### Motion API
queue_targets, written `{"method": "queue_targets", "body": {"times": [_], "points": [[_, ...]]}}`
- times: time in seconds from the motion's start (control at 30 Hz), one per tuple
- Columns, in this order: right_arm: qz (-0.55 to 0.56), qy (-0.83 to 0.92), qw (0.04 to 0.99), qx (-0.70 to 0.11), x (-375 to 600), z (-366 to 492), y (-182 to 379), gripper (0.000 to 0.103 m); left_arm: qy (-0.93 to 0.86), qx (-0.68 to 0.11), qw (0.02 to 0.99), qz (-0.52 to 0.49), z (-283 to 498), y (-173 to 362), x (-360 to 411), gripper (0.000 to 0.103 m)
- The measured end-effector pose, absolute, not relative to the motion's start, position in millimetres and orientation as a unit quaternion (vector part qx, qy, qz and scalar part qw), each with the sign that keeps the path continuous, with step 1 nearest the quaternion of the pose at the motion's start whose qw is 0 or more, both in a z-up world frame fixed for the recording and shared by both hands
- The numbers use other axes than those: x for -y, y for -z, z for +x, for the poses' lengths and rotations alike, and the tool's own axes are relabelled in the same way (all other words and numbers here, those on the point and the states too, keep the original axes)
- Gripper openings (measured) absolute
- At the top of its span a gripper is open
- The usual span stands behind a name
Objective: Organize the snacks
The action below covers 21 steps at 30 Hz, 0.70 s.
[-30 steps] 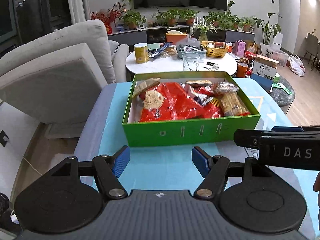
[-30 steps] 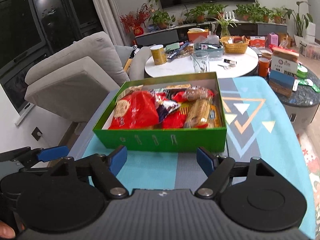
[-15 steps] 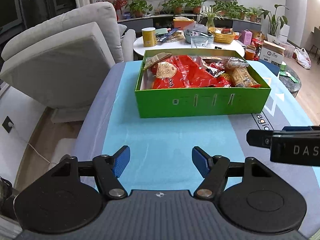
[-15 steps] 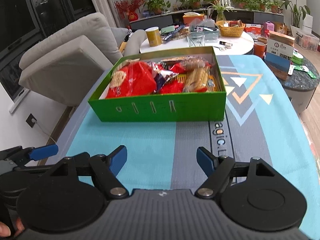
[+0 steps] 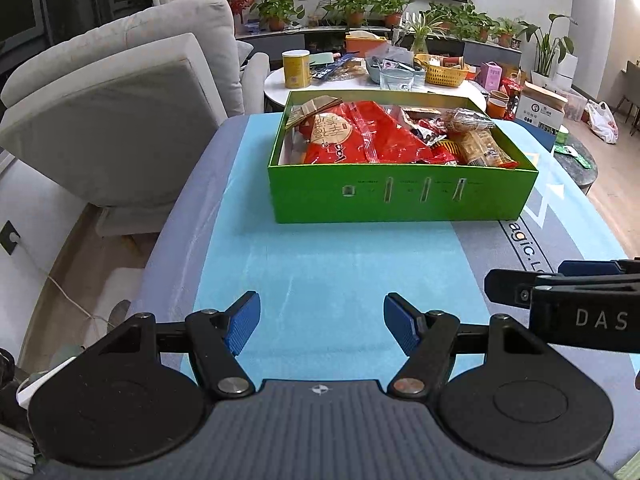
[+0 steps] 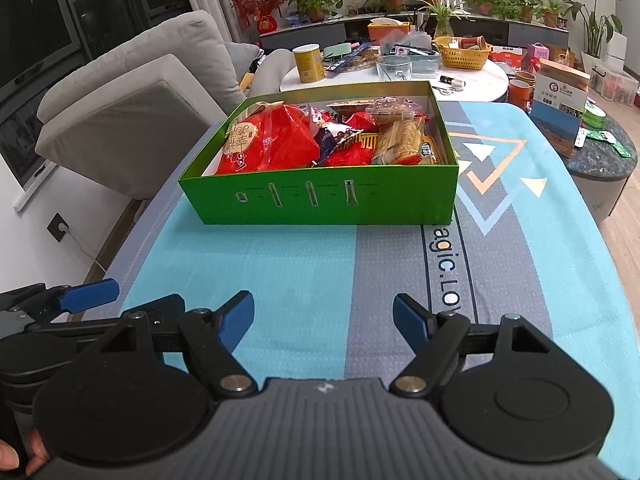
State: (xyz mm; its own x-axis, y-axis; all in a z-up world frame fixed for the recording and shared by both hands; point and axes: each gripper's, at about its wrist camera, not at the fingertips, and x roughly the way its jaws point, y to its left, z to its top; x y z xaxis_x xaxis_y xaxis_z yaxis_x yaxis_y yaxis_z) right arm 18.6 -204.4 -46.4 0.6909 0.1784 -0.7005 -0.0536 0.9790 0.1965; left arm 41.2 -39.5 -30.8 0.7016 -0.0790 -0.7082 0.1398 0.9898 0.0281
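Note:
A green box [image 5: 400, 196] [image 6: 320, 200] stands on the blue patterned table, filled with snacks. A large red bag [image 5: 360, 136] [image 6: 272, 140] fills its left half; a clear biscuit pack [image 5: 484, 148] [image 6: 404, 140] and small wrappers lie on the right. My left gripper [image 5: 322, 322] hovers open over the bare cloth well short of the box, nothing between its blue pads. My right gripper [image 6: 324, 320] is likewise open and empty, beside the left one. Each shows at the edge of the other's view.
A grey sofa [image 5: 120, 92] stands left of the table. Behind the box is a round white table [image 6: 472, 76] crowded with a yellow can [image 5: 297, 68], a glass and a basket. A cardboard package [image 6: 560, 92] stands on a dark side table at right.
Both grippers tilted downward and sank a little, so the box now sits higher and farther in both views with more cloth showing. Jaws stayed open.

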Motion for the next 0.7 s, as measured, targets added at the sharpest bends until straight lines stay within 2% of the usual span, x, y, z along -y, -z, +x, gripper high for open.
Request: {"method": "queue_targets", "body": {"times": [0.7], "points": [[0.074,-0.056,0.918,-0.386,201.6,15.0,47.4,0.082,0.061,-0.374,0.925,0.033,37.1,29.4,37.6,0.066]]}}
